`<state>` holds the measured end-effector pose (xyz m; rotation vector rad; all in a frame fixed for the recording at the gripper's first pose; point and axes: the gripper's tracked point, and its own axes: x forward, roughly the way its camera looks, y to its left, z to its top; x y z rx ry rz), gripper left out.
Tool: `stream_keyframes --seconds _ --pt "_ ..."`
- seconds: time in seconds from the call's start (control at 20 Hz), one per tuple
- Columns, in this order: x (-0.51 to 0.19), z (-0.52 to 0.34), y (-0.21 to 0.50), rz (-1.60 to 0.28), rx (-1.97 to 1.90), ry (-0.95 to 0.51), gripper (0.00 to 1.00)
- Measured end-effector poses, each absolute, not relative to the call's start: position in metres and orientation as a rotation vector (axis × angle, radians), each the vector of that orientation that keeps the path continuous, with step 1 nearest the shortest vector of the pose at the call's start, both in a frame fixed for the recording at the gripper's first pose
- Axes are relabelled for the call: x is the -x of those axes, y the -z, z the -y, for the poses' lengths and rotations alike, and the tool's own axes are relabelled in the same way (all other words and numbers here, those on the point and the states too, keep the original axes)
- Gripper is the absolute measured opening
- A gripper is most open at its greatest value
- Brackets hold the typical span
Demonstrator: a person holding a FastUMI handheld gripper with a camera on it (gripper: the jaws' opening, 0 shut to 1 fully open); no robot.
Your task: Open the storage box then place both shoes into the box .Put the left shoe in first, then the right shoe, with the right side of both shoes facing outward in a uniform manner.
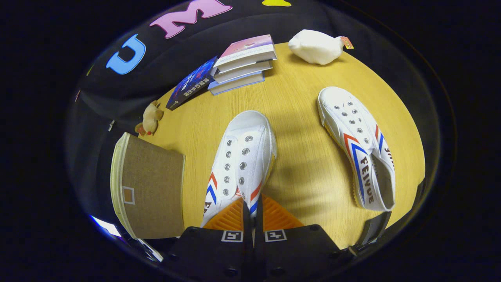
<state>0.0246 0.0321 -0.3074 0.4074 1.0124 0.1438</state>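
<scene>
The shoe nearest the hand-held gripper lies on the surface, toe pointing away, with its heel end between the fingers. The fingers stand almost together, only a thin strip of the shoe's heel edge showing between them; they appear to pinch that edge, and I judge the shoe to be gripped. Whether it is lifted clear of the surface or resting on it cannot be told.

The second shoe lies apart to the right, on its side or tilted, its striped and lettered flank turned up, toe also pointing away. It is untouched by the gripper.

The storage box sits to the left of the gripped shoe, at the near left edge of the surface. It shows a brown fabric face with a pale rim and a small label frame. Whether its lid is open or closed cannot be settled from this angle; no opening is visible.

Judgement on progress: neither shoe is in the box, so both placements remain. The step in hand appears to be taking up the first shoe. Whether this is the left shoe I cannot confirm.

Farther off stand a stack of books, a small plush toy and a white stuffed item, none concerned in the task.
</scene>
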Motion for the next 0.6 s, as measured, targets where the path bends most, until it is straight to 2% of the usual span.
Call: stream_keyframes --seconds 0.3,0.6 --pt "-0.008 -0.069 0.227 -0.919 -0.408 -0.123 0.05" --pt "0.003 -0.142 0.151 -0.818 -0.453 -0.181 0.05"
